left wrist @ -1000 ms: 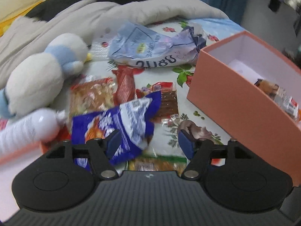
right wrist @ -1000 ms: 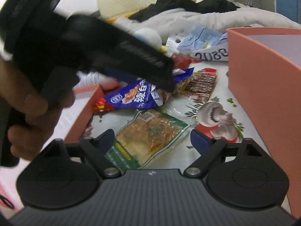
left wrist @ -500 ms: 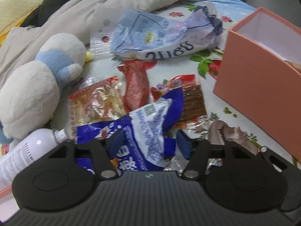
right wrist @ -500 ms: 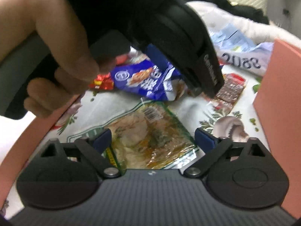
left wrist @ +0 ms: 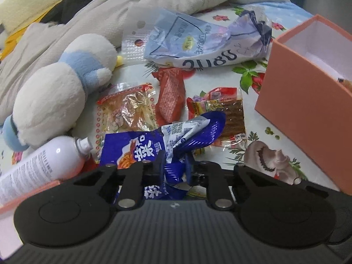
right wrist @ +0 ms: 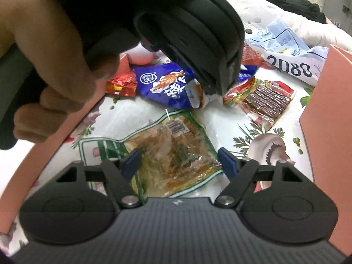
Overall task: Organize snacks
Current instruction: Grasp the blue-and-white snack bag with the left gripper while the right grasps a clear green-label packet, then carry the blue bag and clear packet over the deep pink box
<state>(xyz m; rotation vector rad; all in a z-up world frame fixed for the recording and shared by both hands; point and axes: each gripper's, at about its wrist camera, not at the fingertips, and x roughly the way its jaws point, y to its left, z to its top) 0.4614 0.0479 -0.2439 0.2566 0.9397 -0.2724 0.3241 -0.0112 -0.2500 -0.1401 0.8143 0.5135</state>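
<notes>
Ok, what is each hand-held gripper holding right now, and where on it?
The left hand-held gripper is shut on the blue snack packet, pinching its crumpled near end. The right hand-held gripper is open, holding nothing.

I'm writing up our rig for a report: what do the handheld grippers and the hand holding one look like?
Each gripper is matte black plastic: a ribbed body, two round discs, angular linkage arms with silver pivot screws and blue finger pads. The left gripper matches it. The bare hand gripping its dark handle shows no sleeve. No cables visible.

Both wrist views sit low and close over the floral sheet [left wrist: 259,118]; the right view looks from nearer its front edge. Both share the blue snack packet [left wrist: 154,145] and pink box [left wrist: 308,101].
</notes>
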